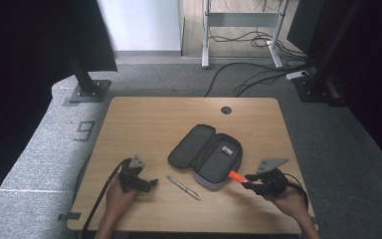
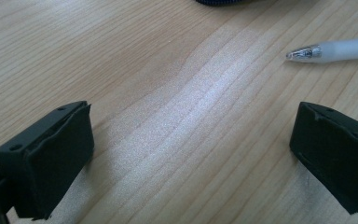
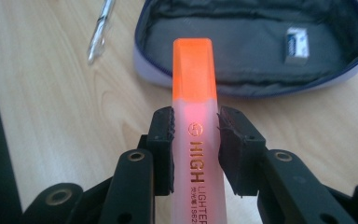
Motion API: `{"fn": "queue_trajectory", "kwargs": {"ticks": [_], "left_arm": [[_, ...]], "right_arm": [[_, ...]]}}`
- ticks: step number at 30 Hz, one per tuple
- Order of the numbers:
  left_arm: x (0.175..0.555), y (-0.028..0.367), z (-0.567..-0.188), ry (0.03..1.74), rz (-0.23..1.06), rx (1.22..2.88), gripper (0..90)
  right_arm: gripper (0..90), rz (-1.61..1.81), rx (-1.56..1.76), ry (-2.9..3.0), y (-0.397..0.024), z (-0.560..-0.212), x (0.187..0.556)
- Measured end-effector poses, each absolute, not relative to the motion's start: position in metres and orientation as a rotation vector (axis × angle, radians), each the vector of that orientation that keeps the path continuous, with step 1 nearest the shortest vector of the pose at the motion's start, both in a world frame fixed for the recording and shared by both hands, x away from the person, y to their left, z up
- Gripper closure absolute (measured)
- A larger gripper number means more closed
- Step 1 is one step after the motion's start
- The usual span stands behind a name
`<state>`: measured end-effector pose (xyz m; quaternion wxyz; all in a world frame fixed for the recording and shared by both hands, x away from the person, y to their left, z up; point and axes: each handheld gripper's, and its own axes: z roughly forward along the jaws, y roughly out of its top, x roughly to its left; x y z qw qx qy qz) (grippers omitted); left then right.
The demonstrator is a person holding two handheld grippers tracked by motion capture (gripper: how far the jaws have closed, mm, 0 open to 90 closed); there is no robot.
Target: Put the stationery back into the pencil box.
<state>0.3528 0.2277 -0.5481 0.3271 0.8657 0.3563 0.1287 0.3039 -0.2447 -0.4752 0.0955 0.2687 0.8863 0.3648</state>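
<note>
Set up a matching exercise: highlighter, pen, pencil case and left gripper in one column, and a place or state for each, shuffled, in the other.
Things:
1. highlighter
2. pen
3. pencil case
4. left gripper

States:
A. lies unzipped and open on the table
B. open, nothing between its jaws
C. clamped in the right gripper
D. lies loose on the wood between the two grippers

Pairs: 1-C, 2-D, 3-A, 4-B

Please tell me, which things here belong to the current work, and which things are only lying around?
In the work:
- orange highlighter, clamped in the right gripper
- open pencil case

Lying about:
- pen
- small eraser inside the case
- left gripper, open, holding nothing
</note>
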Motion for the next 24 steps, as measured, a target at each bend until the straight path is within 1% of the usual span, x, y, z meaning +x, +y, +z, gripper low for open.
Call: {"fn": "queue_trajectory", "kwargs": {"ticks": [7, 24], "left_arm": [[0.353, 0.228, -0.548, 0.932, 0.336, 2.267, 0.0], [0.353, 0.228, -0.548, 0.934, 0.337, 2.267, 0.0]], "right_arm": [[65.6, 1.077, 0.806, 2.591, -0.235, -0.462, 0.322], [65.6, 1.073, 0.838, 2.521, -0.213, -0.453, 0.353]]}}
